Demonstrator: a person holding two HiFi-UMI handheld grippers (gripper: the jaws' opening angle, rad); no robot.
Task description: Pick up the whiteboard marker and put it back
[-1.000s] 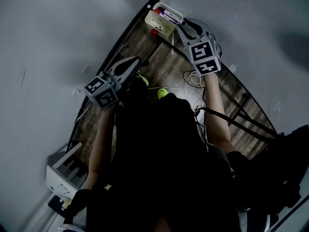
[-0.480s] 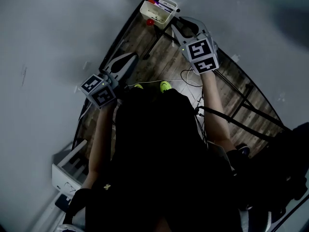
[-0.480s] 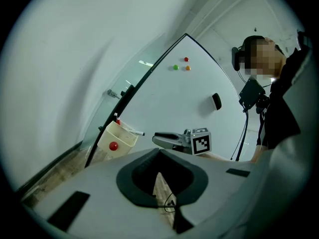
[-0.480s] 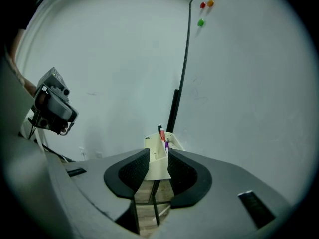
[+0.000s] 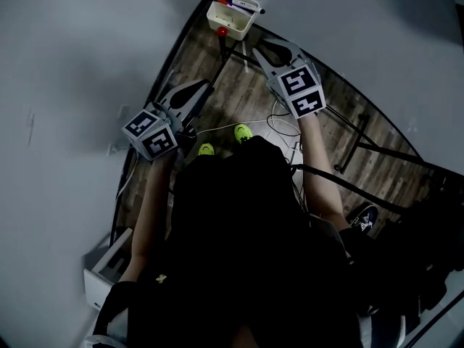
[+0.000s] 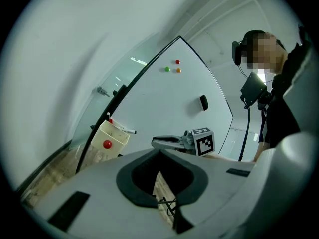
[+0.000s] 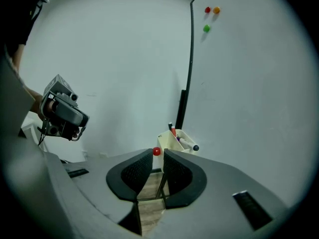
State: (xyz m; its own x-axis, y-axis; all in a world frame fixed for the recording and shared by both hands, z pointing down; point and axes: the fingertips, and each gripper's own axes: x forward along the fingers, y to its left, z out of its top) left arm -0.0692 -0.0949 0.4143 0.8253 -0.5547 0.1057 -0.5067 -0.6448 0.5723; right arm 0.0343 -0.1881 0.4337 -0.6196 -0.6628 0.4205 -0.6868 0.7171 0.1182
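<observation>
A cream bin point(image 5: 232, 17) hangs at the whiteboard's foot and holds several whiteboard markers point(image 5: 239, 6). It carries a red magnet point(image 5: 222, 30). My right gripper point(image 5: 262, 51) hovers a little short of the bin. In the right gripper view the bin point(image 7: 175, 142) and a black-capped marker point(image 7: 188, 144) lie just beyond the jaws. Those jaws are closing, with a narrow gap and nothing between them. My left gripper point(image 5: 190, 93) hangs lower left over the wooden floor. Its pads meet at the tip on nothing in the left gripper view, where the bin point(image 6: 110, 138) shows at left.
The whiteboard point(image 6: 169, 98) bears three coloured magnets point(image 6: 172, 68) and a black eraser point(image 6: 203, 102). Black stand legs point(image 5: 362, 129) and white cables point(image 5: 283, 118) cross the floor. A white box point(image 5: 109, 267) sits at lower left. Yellow-green shoes point(image 5: 243, 131) show below the grippers.
The right gripper has drawn back a little from the bin, and its jaws have narrowed. The left gripper has shifted slightly. The whole head view has drifted.
</observation>
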